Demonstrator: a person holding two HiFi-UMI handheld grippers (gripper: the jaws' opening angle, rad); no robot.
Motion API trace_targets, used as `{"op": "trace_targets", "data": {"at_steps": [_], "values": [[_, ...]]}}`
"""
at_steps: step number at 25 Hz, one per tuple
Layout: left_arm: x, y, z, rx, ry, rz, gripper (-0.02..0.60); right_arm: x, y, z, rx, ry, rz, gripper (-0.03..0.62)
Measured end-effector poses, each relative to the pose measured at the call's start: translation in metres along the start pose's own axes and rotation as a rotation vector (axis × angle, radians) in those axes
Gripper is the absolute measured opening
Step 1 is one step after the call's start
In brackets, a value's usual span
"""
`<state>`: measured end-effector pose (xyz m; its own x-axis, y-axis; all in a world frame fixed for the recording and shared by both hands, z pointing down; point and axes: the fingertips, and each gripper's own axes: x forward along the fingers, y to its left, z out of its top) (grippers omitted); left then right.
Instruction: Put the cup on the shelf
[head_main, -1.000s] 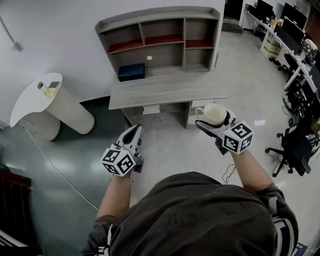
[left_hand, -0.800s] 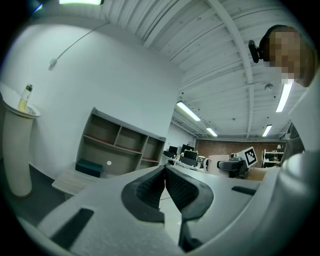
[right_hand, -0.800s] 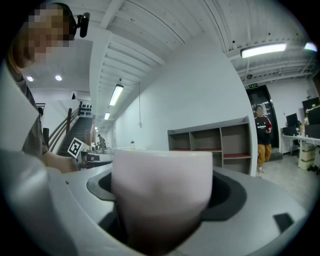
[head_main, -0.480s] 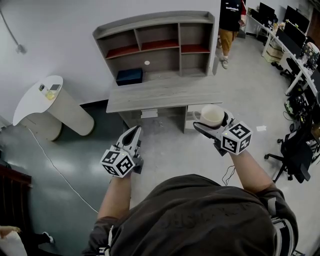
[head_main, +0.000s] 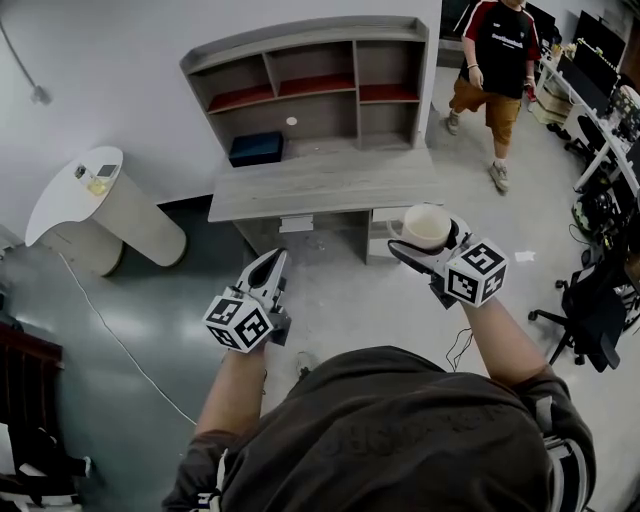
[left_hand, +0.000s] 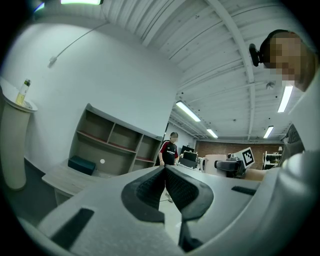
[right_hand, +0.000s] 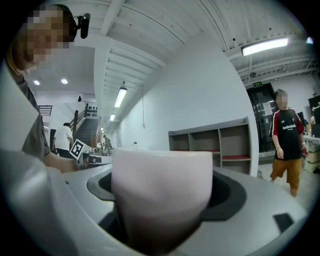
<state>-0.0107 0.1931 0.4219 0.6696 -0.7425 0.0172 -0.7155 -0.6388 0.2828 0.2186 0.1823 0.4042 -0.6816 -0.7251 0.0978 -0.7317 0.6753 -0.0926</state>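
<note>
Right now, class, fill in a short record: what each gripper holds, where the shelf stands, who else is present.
Right gripper: jaws closed on the white cup, upright
Left gripper: jaws together, empty
Shelf: on the grey desk by the wall, cup not yet on it
Bystander: person in red and black shirt, right of the desk

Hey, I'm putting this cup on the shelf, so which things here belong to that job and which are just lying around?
Job: cup, held in the right gripper; shelf standing on the desk.

Lying about: dark blue box; round white table; office chair; person near the shelf; left gripper, shut and empty.
</note>
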Motion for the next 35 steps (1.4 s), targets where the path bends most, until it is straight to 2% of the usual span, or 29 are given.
{"op": "trace_targets", "data": {"at_steps": [8,12,18,25,30,35], "values": [[0.013,0.064,0.01,-0.026,-0.009,-0.043,0.003,0.064,-0.003,-0.008,-0.003,0.025,-0.025,0.46],[0.027,0.123,0.029,-0.026,-0.008,-0.088,0.003,0.122,-0.004,0.0,-0.004,0.021,-0.055,0.46],[0.049,0.216,0.067,0.013,0.02,-0.152,0.003,0.221,-0.003,0.022,-0.004,0.006,-0.099,0.46],[0.063,0.309,0.101,0.024,0.03,-0.188,0.003,0.312,-0.006,0.035,0.005,0.005,-0.137,0.46],[0.078,0.352,0.109,0.008,0.038,-0.19,0.003,0.354,-0.014,0.038,0.008,0.023,-0.138,0.46],[0.099,0.366,0.107,-0.008,0.057,-0.193,0.003,0.371,-0.037,0.037,0.021,0.028,-0.146,0.46]]}}
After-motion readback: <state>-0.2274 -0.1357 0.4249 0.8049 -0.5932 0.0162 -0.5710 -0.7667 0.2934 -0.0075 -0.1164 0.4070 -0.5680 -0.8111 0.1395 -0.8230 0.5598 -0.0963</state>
